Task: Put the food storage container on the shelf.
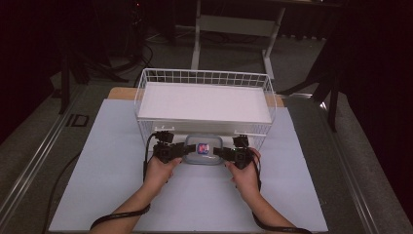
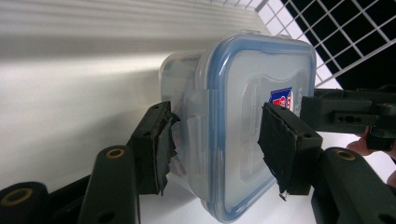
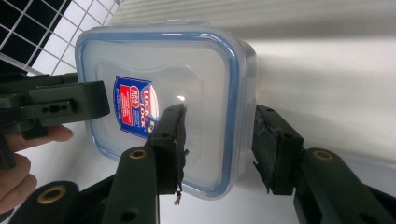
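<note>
A clear plastic container (image 1: 202, 151) with a blue-rimmed lid and a red and blue label sits lid up at the front foot of the wire basket (image 1: 146, 80). My left gripper (image 1: 187, 152) is shut on its left edge. In the left gripper view one pad presses the latch flap and the other the lid of the container (image 2: 233, 154), either side of the left gripper (image 2: 217, 116). My right gripper (image 1: 217, 152) holds the right edge. In the right gripper view the right gripper (image 3: 219, 123) clamps the lid and wall of the container (image 3: 187, 79). I cannot tell whether it rests on the mat.
The white wire basket stands on legs with a white board (image 1: 204, 102) inside it, right behind the container. A pale mat (image 1: 107, 165) covers the table. Beyond the table are dark floor, a desk frame (image 1: 234, 24) and stands. Cables trail from both hands.
</note>
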Available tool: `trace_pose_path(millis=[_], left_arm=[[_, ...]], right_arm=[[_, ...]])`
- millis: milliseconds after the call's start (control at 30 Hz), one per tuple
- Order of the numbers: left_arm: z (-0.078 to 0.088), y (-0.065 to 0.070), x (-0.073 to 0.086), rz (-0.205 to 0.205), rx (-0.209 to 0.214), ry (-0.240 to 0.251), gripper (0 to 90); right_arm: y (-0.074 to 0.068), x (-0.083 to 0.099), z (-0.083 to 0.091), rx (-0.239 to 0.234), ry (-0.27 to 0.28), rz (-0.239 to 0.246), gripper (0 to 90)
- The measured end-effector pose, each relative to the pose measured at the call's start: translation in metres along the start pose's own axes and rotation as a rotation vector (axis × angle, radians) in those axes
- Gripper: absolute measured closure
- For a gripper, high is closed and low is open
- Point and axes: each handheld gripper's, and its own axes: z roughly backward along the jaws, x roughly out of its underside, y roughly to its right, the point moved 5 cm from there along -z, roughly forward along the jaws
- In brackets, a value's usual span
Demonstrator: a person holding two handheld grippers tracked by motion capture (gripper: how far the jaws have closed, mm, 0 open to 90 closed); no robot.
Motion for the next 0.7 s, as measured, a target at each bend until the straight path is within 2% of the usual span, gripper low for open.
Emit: trace_pose_path(millis=[133, 167, 333, 400, 500, 600, 633, 700], left_arm=[[-0.004, -0.005, 0.0, -0.013, 0.017, 0.005, 43.6], [-0.004, -0.006, 0.0, -0.019, 0.015, 0.009, 43.5], [-0.005, -0.007, 0.001, -0.036, 0.028, 0.035, 42.3], [-0.005, -0.009, 0.001, -0.043, 0.031, 0.046, 41.8], [-0.007, -0.009, 0.001, -0.054, 0.03, 0.061, 40.3], [-0.009, -0.009, -0.001, -0.07, 0.018, 0.073, 38.2], [-0.01, -0.009, -0.001, -0.075, 0.016, 0.079, 38.1], [-0.01, -0.008, -0.003, -0.089, -0.005, 0.095, 37.7]], right_arm=[[0.001, -0.003, -0.001, -0.009, 0.014, -0.023, 60.0], [0.001, -0.004, -0.001, -0.005, 0.016, -0.014, 59.9], [0.002, -0.007, -0.002, -0.017, 0.03, -0.029, 59.3], [0.003, -0.009, -0.002, -0.008, 0.059, -0.003, 59.0], [0.003, -0.011, -0.003, 0.005, 0.07, 0.017, 57.2], [0.002, -0.012, -0.006, 0.018, 0.098, 0.046, 54.3], [0.002, -0.012, -0.007, 0.021, 0.112, 0.071, 52.9], [0.001, -0.013, -0.009, 0.021, 0.127, 0.09, 51.3]])
